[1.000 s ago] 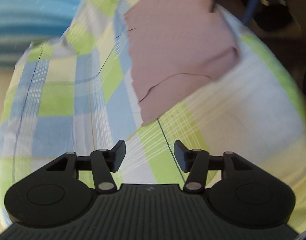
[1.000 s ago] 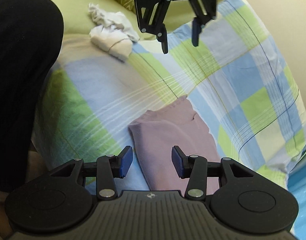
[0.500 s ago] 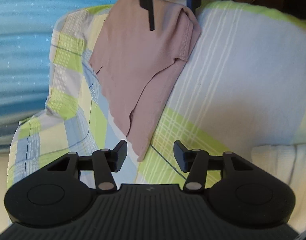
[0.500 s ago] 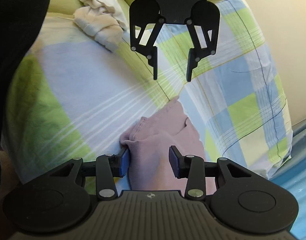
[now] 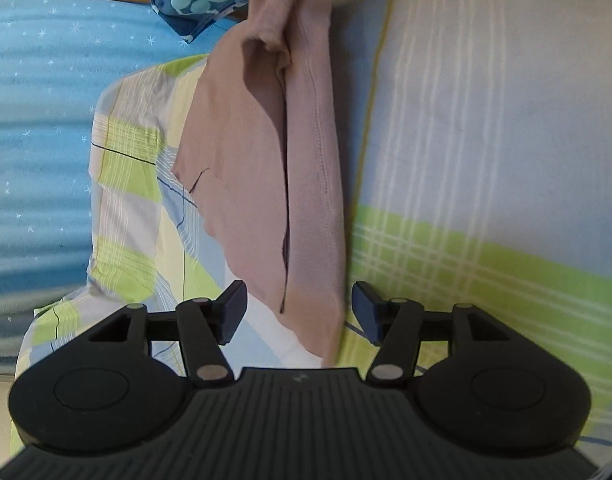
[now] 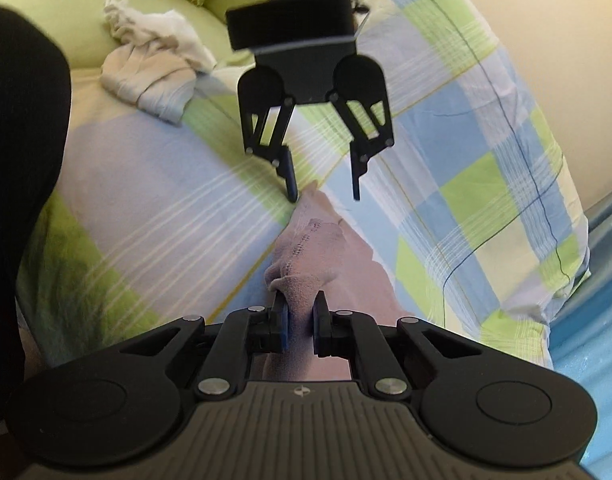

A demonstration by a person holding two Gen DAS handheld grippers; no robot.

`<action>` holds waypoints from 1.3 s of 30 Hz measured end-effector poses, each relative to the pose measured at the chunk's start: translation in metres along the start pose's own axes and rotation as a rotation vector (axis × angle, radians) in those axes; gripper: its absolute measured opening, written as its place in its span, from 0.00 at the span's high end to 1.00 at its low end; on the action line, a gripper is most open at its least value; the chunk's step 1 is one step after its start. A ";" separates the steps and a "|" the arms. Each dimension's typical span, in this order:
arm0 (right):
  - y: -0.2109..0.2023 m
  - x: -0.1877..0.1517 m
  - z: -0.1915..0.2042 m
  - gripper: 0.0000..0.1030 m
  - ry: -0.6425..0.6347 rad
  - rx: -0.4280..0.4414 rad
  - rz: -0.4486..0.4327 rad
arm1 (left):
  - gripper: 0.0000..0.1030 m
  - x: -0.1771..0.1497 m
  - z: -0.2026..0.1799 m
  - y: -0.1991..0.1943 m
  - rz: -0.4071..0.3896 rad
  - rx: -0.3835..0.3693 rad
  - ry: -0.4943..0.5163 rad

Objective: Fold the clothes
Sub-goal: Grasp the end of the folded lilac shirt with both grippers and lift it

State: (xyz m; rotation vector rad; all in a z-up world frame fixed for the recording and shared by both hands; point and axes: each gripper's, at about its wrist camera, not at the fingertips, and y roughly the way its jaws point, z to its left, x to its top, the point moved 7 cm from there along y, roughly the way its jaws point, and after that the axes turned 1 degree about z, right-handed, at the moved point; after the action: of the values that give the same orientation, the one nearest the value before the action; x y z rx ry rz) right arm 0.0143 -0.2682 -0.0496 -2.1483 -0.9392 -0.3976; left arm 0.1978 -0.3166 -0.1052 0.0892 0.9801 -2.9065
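My right gripper (image 6: 299,322) pinches the near end of the soft, floppy pink cloth (image 6: 326,256) on the checked bed cover (image 6: 478,176), so my wide-open left gripper (image 6: 324,190) should grab its far corner.

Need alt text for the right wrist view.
Right tool shut on the near end of a pink garment on a checked sheet. Left tool faces it, open over the far end. White cloth lies beyond.
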 end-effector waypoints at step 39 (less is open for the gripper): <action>-0.072 -0.053 -0.115 0.92 0.697 0.069 -0.071 | 0.98 0.061 0.141 0.026 0.136 -0.136 0.197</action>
State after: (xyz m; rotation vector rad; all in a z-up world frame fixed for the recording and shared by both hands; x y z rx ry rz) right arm -0.0730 -0.3463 0.0368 -1.7154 -0.6080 -1.0472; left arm 0.1352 -0.4253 -0.0139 0.4244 1.1478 -2.7383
